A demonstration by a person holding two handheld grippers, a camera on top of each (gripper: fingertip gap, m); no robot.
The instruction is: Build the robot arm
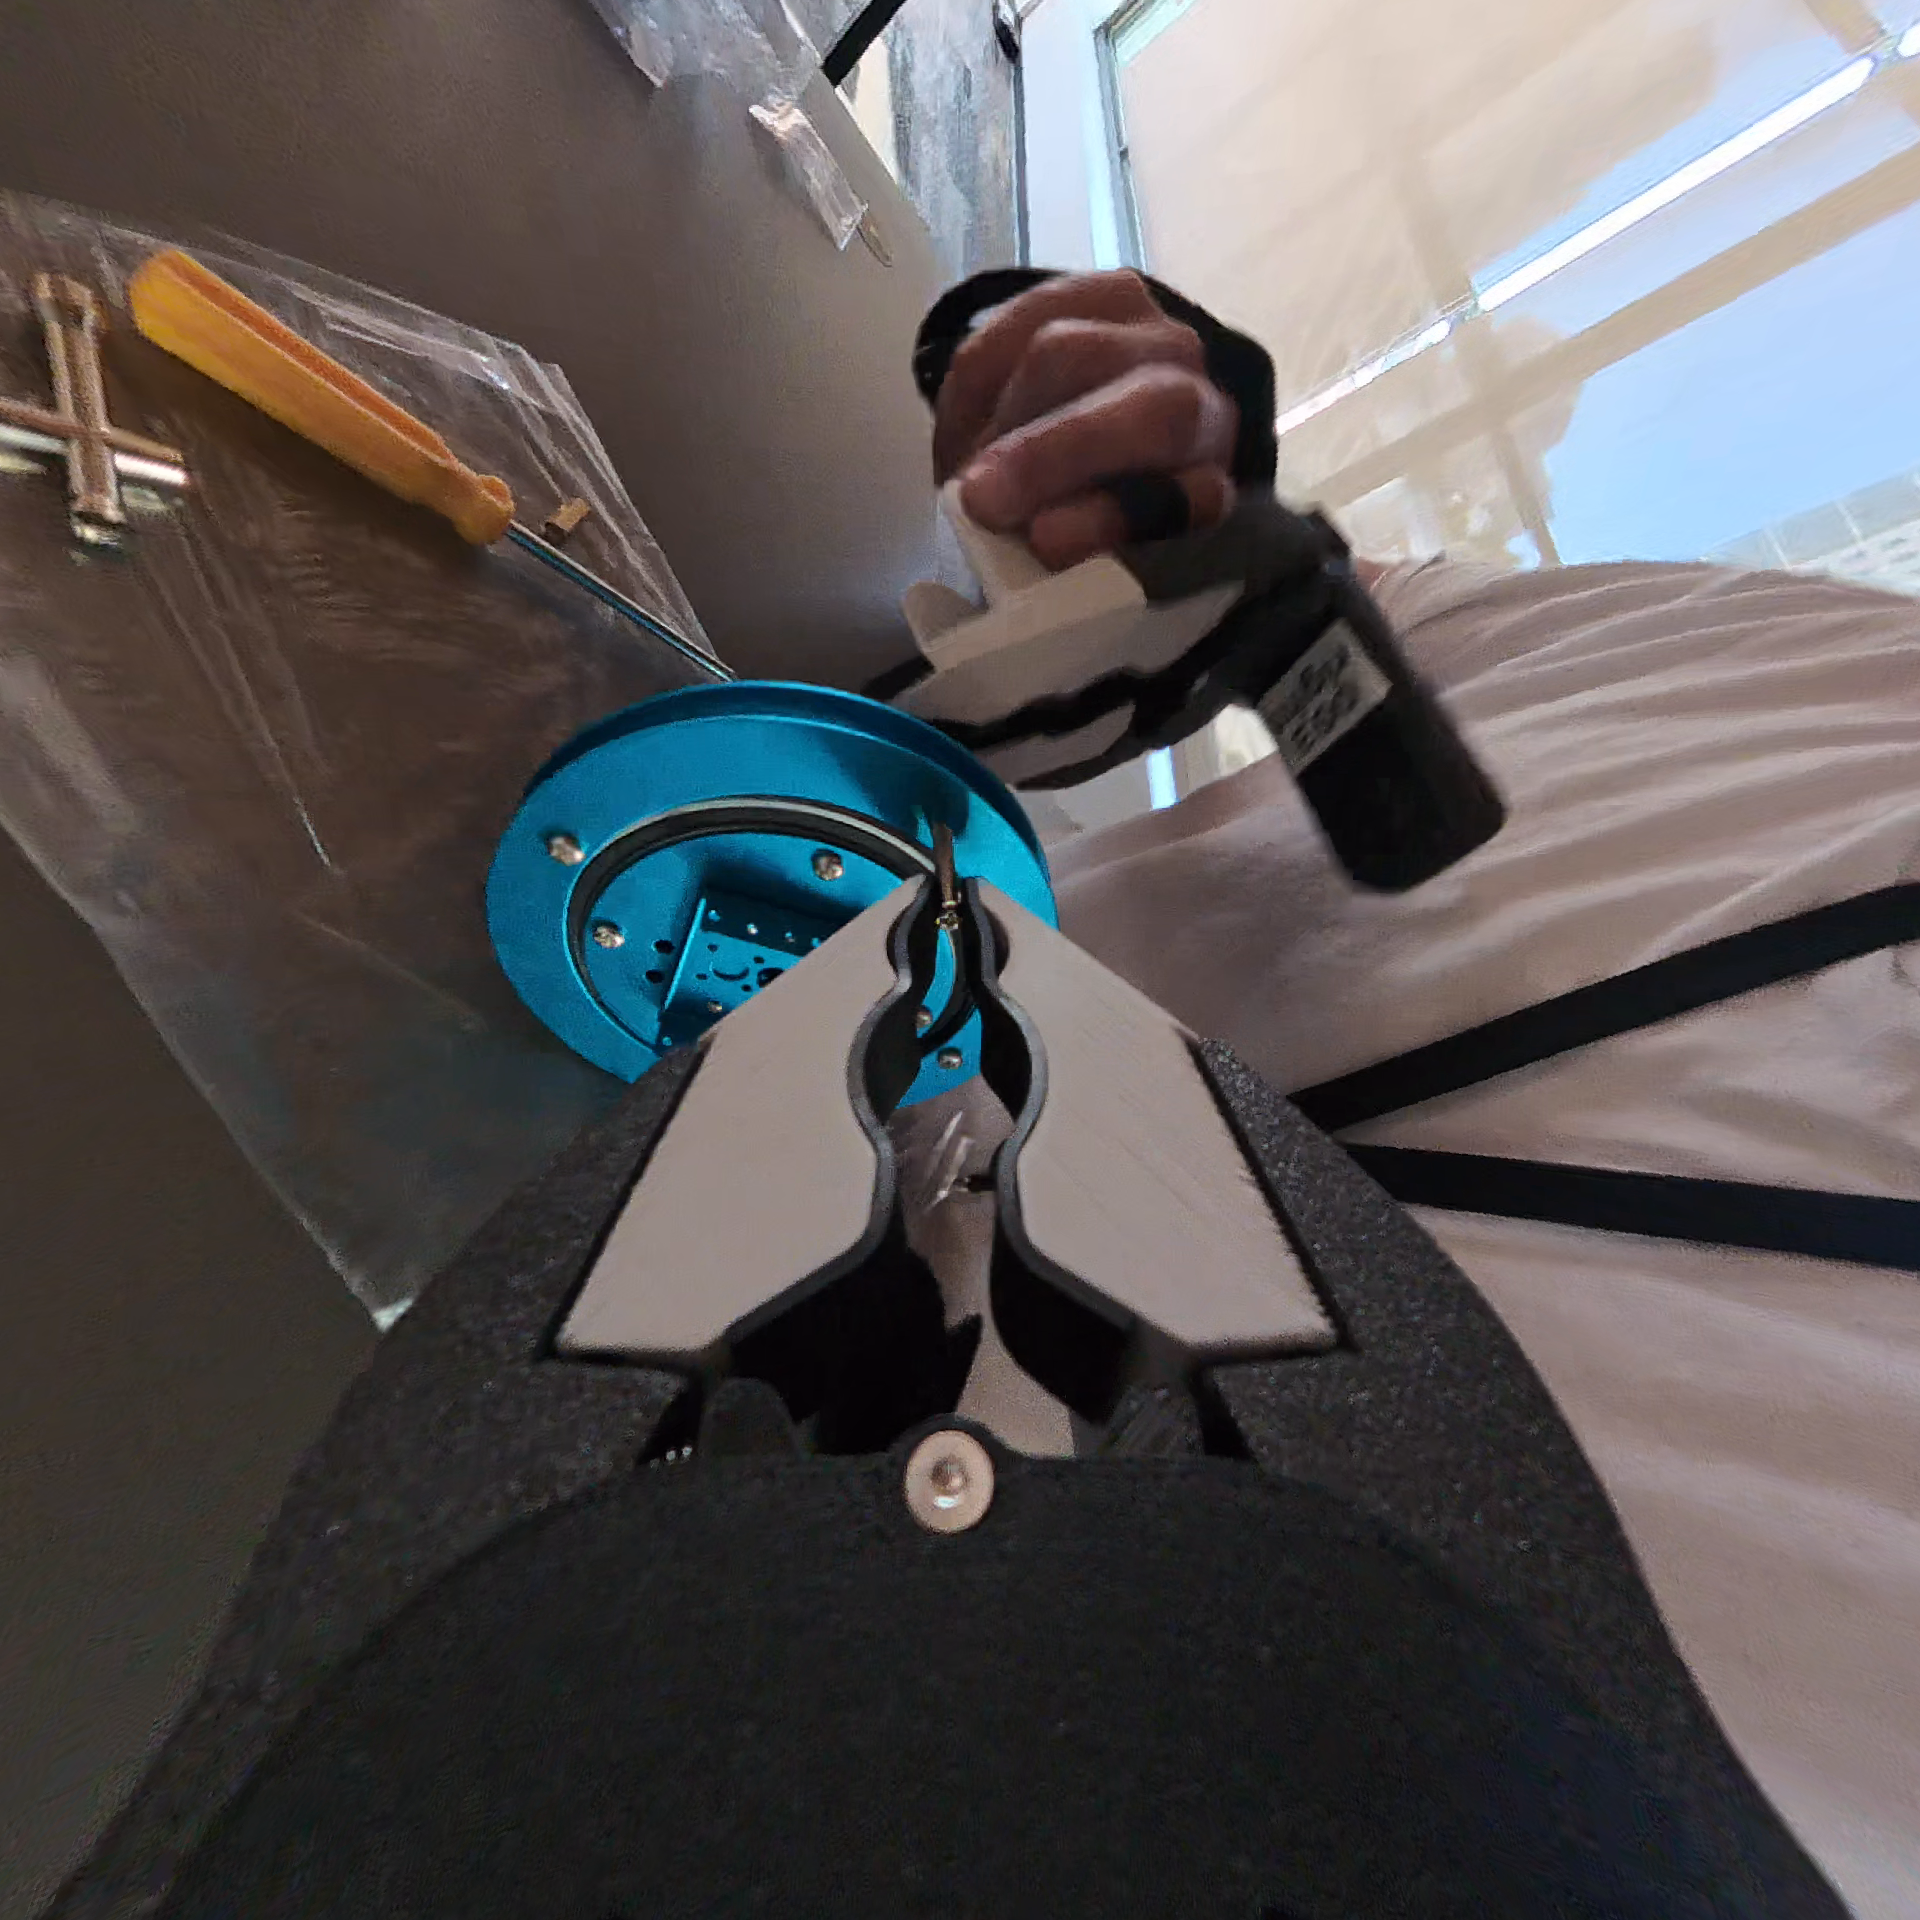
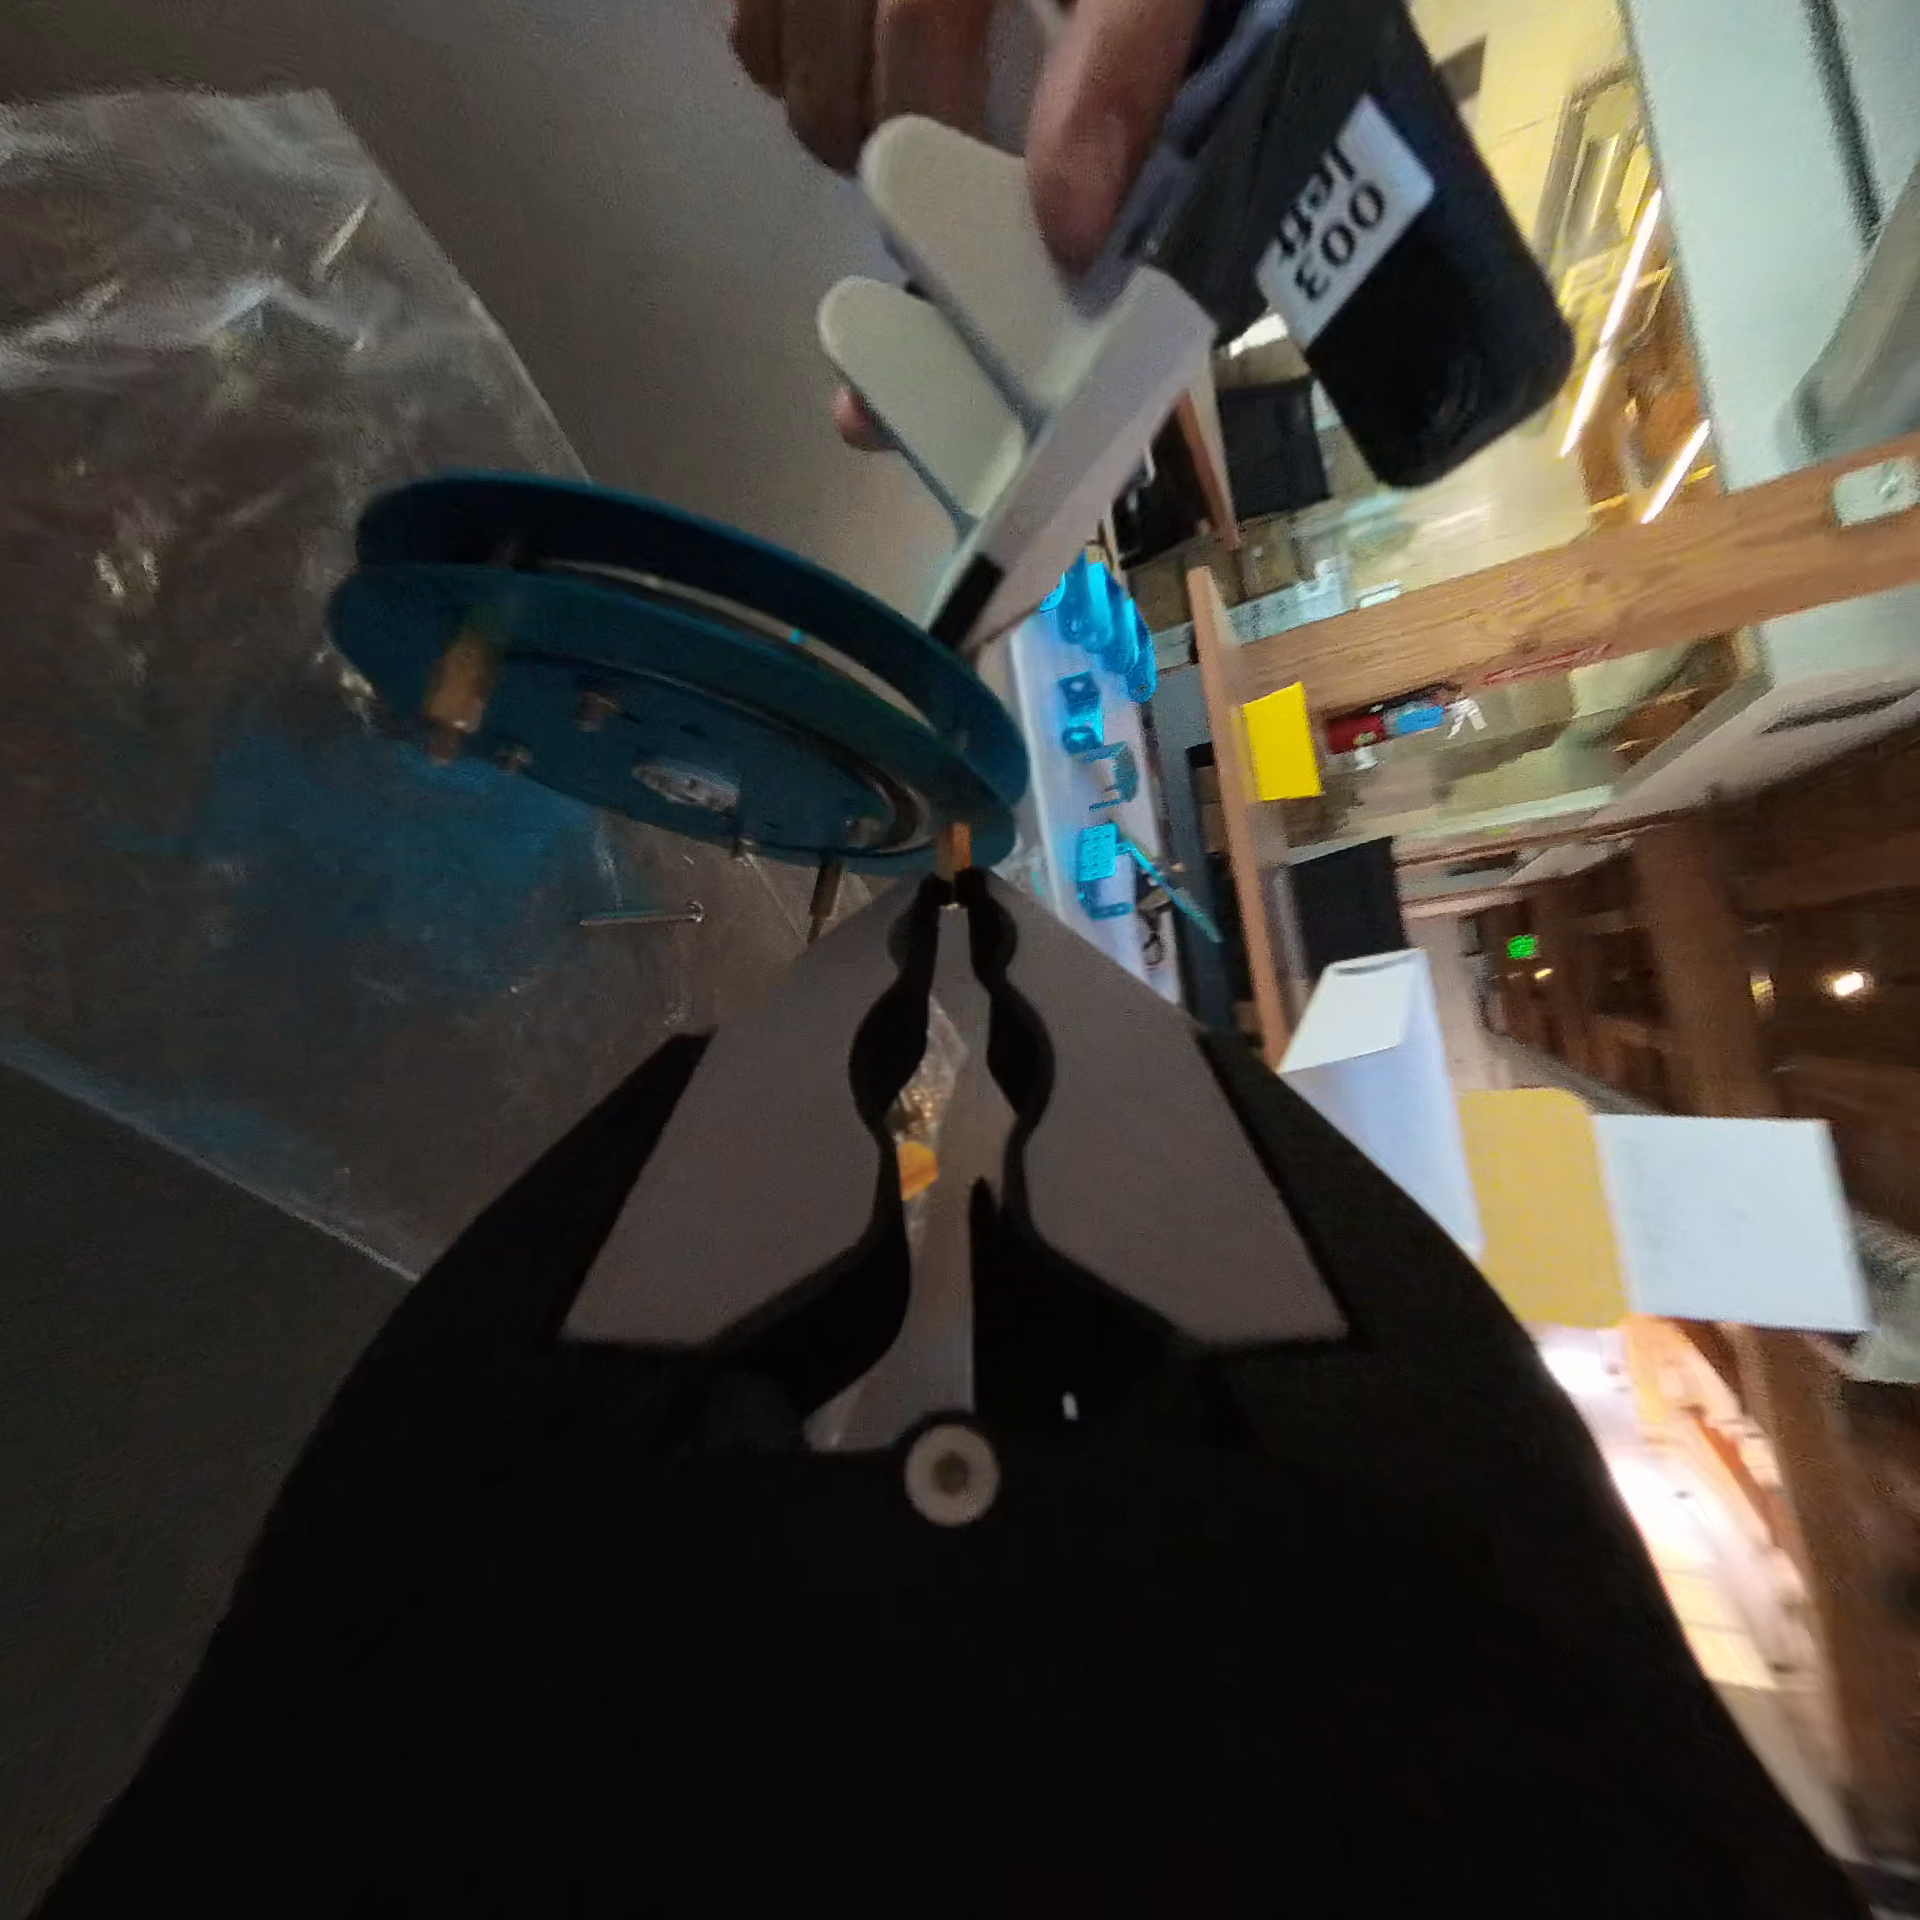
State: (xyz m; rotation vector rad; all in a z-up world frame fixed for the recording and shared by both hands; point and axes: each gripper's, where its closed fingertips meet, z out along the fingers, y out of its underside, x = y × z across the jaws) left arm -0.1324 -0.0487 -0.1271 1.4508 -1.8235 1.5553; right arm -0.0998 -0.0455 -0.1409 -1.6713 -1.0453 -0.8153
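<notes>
left tool [image 1: 948, 902] pinches small screw [image 1: 945, 868] against blue disc [image 1: 623, 831]; screwdriver [image 1: 312, 390] behind.

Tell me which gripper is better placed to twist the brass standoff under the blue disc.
Right, probably. The right gripper is closed on the tip of the brass standoff beneath the blue disc, while the left gripper clamps the disc's rim, apparently steadying it.

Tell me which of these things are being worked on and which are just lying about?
In use: left gripper and right gripper, each shut on a brass standoff at the blue disc.

Lying about: orange screwdriver, cross wrench, plastic bags.
</notes>
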